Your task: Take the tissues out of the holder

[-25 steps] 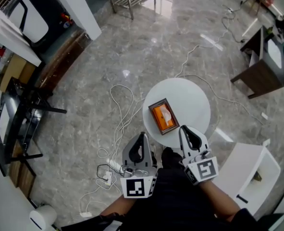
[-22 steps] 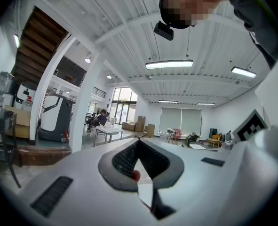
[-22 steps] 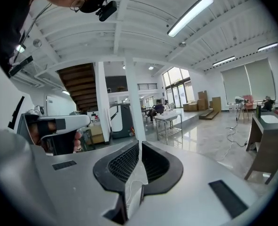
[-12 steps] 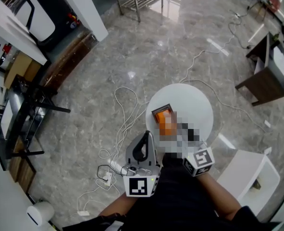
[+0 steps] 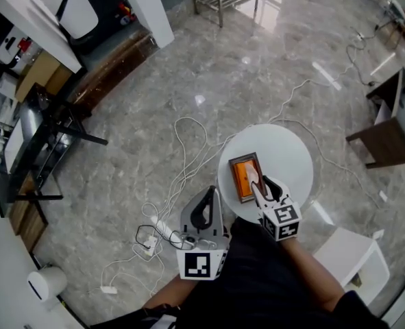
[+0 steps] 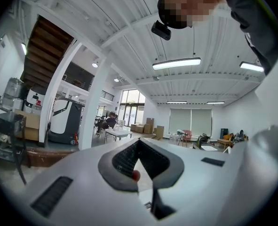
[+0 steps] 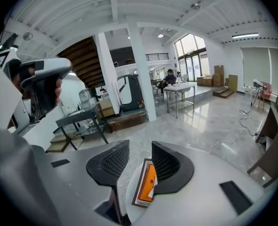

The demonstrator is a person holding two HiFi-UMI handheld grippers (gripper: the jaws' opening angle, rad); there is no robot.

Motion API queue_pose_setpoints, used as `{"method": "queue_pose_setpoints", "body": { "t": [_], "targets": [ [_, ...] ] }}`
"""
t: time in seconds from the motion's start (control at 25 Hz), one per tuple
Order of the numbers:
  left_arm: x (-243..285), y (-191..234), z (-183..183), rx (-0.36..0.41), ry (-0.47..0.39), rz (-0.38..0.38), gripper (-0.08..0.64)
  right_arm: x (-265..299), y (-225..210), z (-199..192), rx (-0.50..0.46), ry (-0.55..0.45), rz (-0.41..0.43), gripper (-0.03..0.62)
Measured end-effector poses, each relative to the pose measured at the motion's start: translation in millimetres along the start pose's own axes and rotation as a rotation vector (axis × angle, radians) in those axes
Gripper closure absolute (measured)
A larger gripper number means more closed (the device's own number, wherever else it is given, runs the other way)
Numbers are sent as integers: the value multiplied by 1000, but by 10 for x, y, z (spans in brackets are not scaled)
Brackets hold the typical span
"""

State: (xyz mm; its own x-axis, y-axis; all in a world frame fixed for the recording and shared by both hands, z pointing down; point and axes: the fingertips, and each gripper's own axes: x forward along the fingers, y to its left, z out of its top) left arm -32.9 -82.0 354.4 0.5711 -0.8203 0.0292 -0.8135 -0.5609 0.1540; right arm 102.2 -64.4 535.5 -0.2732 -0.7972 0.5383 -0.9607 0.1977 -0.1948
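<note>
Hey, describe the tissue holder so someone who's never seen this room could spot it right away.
On the grey marble floor stands a small round white table. Near its edge lies the tissue holder, the only thing on it: a flat rectangle with a dark frame, a bright orange top and a white tissue poking out.

Bare room on the right half of the worktop

The tissue holder (image 5: 246, 177) fills the left part of the round worktop (image 5: 290, 160). The right hand-held gripper (image 5: 264, 187) stands over its near end, jaws opening with nothing between them. The rest lies bare (cables (image 5: 181, 157) clutter the floor leftward).
</note>
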Motion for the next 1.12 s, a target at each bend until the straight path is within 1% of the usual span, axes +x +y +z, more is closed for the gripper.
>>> {"method": "queue_pose_setpoints", "body": {
  "t": [0.16, 0.32, 0.48, 0.6, 0.76, 0.88, 1.12],
  "targets": [
    [-1, 103, -5, -2, -2, 33, 560, 118, -58, -94, 17, 42, -2, 454],
    [12, 186, 17, 0, -11, 61, 561, 208, -106, -143, -16, 76, -8, 454],
    [13, 171, -13, 30, 4, 50, 561, 325, -134, -293, -20, 98, 2, 454],
    [21, 144, -21, 50, 10, 35, 560, 429, -192, -450, -25, 139, 1, 454],
    [35, 182, -34, 52, 15, 40, 561, 568, -258, -674, -52, 205, 7, 454],
    [45, 227, -69, 38, 39, 52, 561, 616, -302, -833, -79, 254, 10, 454],
    [45, 273, -108, 30, 60, 60, 561, 731, -353, -1088, -38, 331, 8, 454]
  ]
}}
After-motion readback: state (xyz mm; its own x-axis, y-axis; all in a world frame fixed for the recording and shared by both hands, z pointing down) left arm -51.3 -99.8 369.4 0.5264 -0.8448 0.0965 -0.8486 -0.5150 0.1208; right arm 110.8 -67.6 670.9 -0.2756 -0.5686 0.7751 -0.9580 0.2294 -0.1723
